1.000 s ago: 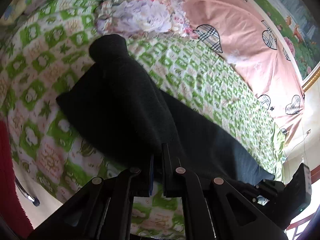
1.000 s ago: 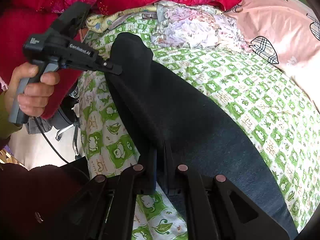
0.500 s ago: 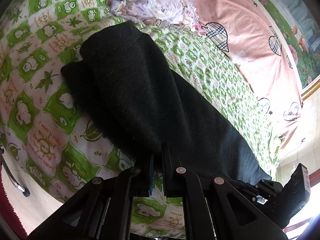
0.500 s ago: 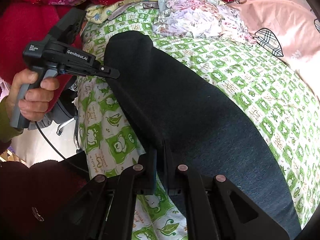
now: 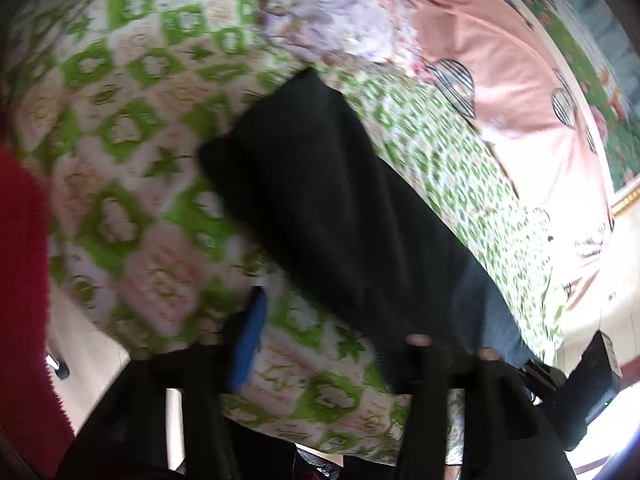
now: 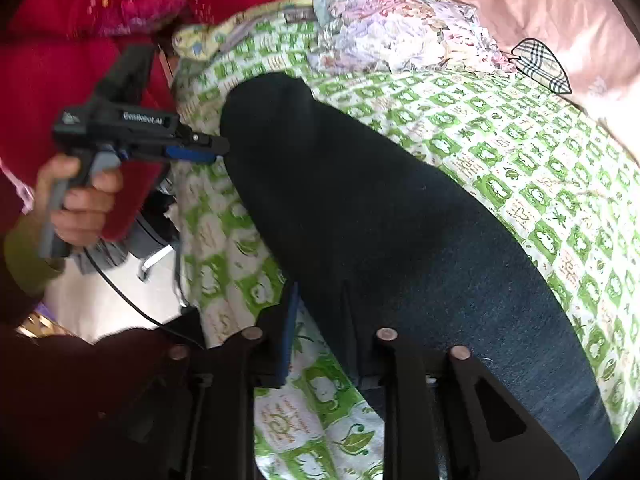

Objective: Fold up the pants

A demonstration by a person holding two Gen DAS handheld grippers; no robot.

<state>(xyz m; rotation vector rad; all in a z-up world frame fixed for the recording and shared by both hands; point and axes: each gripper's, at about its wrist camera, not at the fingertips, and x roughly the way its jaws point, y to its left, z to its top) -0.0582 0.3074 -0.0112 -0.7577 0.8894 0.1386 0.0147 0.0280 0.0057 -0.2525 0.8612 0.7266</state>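
Two layers of dark pants (image 6: 400,240) lying folded on green-checked sheet (image 6: 520,152), stretching ahead of both sets of fingers. Left gripper (image 5: 320,344) spread wide, hem by its right finger. Right gripper (image 6: 320,332) likewise parted, cloth edge between its fingers, gripping nothing.

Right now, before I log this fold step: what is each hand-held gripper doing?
Left hand-held gripper: open, holding nothing, at the edge of the dark pants.
Right hand-held gripper: open, holding nothing, at the pants' near edge.
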